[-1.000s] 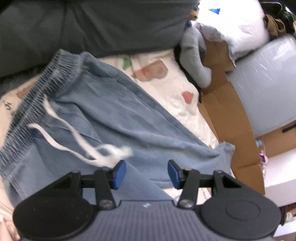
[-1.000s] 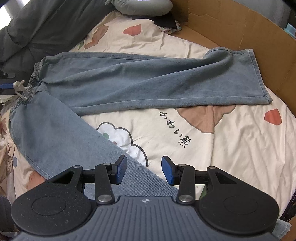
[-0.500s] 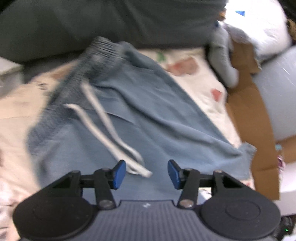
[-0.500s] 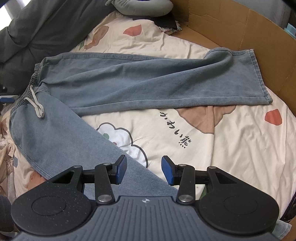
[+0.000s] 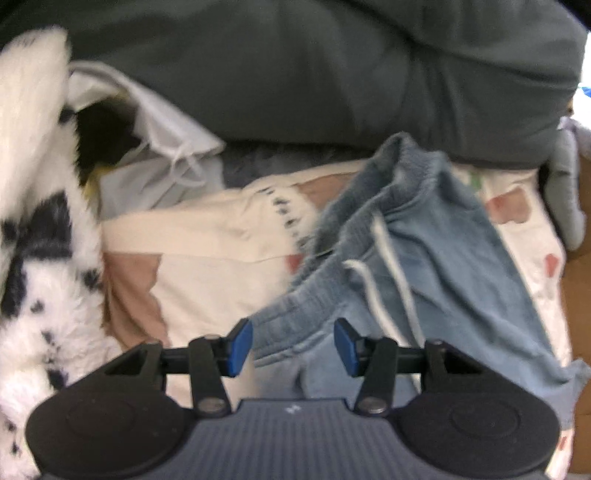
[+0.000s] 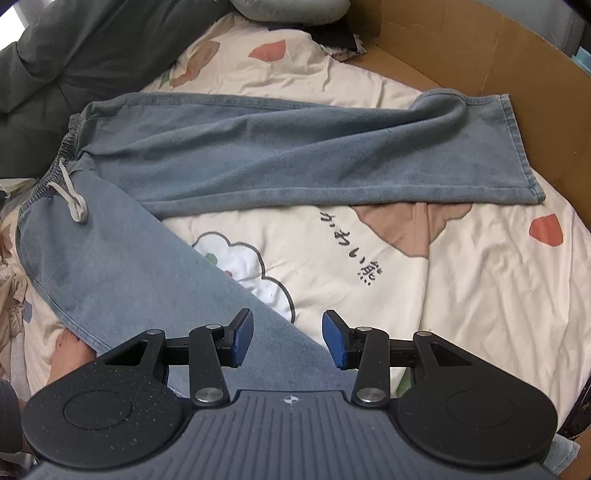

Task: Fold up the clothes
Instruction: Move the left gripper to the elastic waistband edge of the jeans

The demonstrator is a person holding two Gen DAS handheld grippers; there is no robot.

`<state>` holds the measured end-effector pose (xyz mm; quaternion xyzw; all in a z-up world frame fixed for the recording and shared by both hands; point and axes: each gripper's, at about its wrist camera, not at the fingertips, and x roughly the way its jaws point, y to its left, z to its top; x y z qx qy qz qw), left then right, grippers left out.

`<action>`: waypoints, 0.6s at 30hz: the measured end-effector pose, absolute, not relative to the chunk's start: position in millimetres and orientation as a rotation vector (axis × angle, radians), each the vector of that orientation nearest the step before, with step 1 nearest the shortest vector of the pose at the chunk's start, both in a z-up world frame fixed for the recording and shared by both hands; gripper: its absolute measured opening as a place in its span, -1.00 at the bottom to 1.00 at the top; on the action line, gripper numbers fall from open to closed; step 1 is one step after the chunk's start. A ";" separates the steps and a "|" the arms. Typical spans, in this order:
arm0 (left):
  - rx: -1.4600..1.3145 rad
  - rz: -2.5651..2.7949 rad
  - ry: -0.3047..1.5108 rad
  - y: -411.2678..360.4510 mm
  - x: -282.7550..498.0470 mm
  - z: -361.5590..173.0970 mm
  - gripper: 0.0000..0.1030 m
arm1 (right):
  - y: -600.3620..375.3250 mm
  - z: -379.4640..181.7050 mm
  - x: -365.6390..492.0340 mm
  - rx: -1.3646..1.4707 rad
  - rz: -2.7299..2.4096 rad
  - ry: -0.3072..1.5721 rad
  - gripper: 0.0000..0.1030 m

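Light blue jeans (image 6: 295, 155) with an elastic waistband and a white drawstring (image 6: 72, 201) lie on the printed bedsheet (image 6: 461, 295), their legs spread in a V. One leg runs across to the right and the other comes diagonally down under my right gripper (image 6: 288, 343). That gripper hovers open above the near leg. My left gripper (image 5: 293, 347) is open at the waistband end (image 5: 295, 310) of the jeans (image 5: 461, 277). The waistband's corner lies between its blue pads, which do not press on it. This view is blurred.
A dark grey duvet (image 5: 295, 74) lies behind the waistband. A fluffy white and black blanket (image 5: 33, 221) and a white cloth bag (image 5: 166, 122) sit to the left. A cardboard wall (image 6: 480, 55) borders the bed on the right, with a grey pillow (image 6: 288, 7) at the back.
My left gripper has swung left along the waistband to its end, bringing the blanket and bag into view. The drawstring has dropped onto the jeans. The right gripper has not moved.
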<state>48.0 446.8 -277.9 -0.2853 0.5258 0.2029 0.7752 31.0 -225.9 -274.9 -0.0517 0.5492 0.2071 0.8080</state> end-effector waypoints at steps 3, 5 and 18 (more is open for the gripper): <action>-0.596 0.485 1.165 449.0 43.0 -295.5 -0.06 | -223.1 -274.9 30.9 -0.124 0.446 1.173 -0.06; -0.614 0.486 1.176 451.6 39.7 -306.3 -0.06 | -222.0 -274.8 31.0 -0.131 0.446 1.171 -0.06; -0.639 0.429 1.164 438.0 47.1 -341.4 0.07 | -222.0 -279.7 29.9 -0.124 0.444 1.191 -0.06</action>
